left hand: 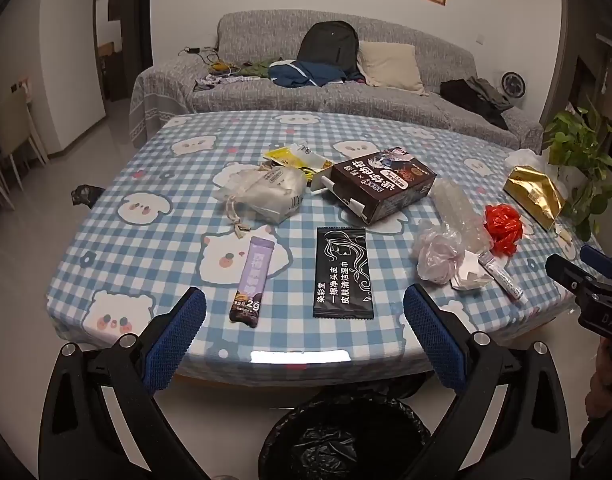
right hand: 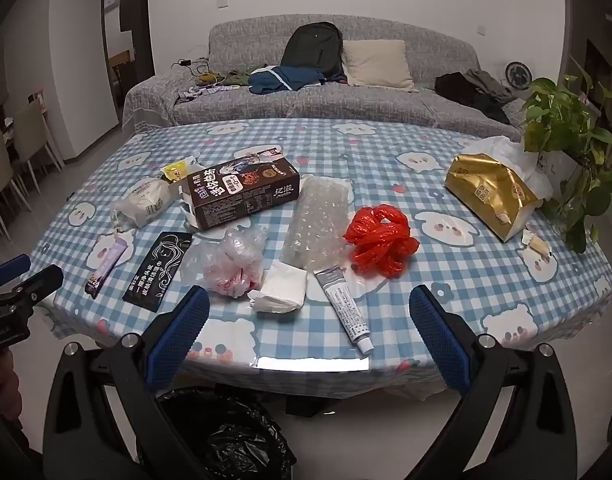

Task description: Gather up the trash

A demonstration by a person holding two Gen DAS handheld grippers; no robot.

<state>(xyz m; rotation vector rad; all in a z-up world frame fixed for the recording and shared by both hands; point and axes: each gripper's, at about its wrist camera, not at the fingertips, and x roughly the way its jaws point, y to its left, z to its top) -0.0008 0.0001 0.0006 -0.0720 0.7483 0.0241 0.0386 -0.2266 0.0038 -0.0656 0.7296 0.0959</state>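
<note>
Trash lies scattered on the checked tablecloth (left hand: 186,236): a purple sachet (left hand: 251,282), a black wipe packet (left hand: 343,273), a brown box (left hand: 381,185), a clear bag (left hand: 266,192), a crumpled pink bag (left hand: 437,254), a tube (left hand: 501,278) and a red bag (left hand: 503,228). A bin with a black liner (left hand: 341,440) stands on the floor under the near edge. My left gripper (left hand: 304,320) hangs open over the near edge, empty. My right gripper (right hand: 309,320) is open and empty too, before the white tissue (right hand: 284,290), tube (right hand: 345,306) and red bag (right hand: 381,240).
A gold tissue pack (right hand: 489,194), a white bag and a potted plant (right hand: 565,136) occupy the table's far right. Bubble wrap (right hand: 315,222) lies mid-table. A grey sofa (right hand: 345,92) with a backpack stands behind; chairs (right hand: 10,160) line the left.
</note>
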